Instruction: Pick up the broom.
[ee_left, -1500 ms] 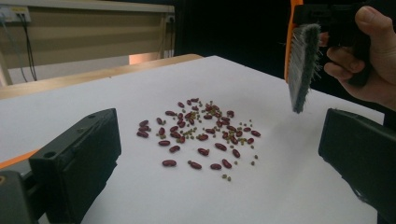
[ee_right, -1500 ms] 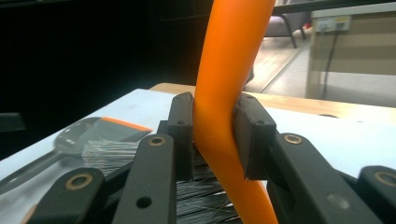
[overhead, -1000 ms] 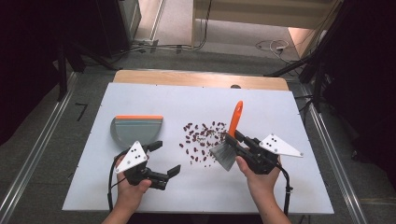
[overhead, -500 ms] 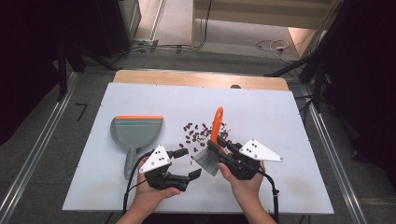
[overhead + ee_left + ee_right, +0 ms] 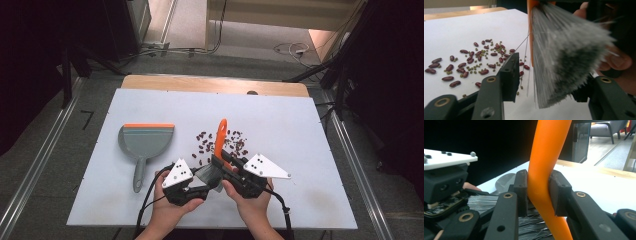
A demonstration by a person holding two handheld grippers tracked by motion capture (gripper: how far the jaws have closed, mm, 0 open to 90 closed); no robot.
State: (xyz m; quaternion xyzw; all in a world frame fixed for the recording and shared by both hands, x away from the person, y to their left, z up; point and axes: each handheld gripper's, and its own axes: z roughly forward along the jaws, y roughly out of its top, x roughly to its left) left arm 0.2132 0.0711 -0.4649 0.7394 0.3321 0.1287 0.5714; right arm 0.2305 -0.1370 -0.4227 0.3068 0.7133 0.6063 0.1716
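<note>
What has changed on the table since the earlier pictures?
Both hands drew together toward the near edge. The left gripper came right, its jaws closing around the grey bristles of the orange-handled brush, which the right gripper keeps clamped. The grey dustpan and scattered beans stayed.

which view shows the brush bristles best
The left gripper view: the grey bristles fan out large between that gripper's jaws. The right gripper view catches a thin strip of bristles behind its jaws; in the high view they are a small grey patch between the hands.

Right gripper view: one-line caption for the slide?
Right gripper shut on the brush's orange handle, grey bristles fanning toward the left gripper.
</note>
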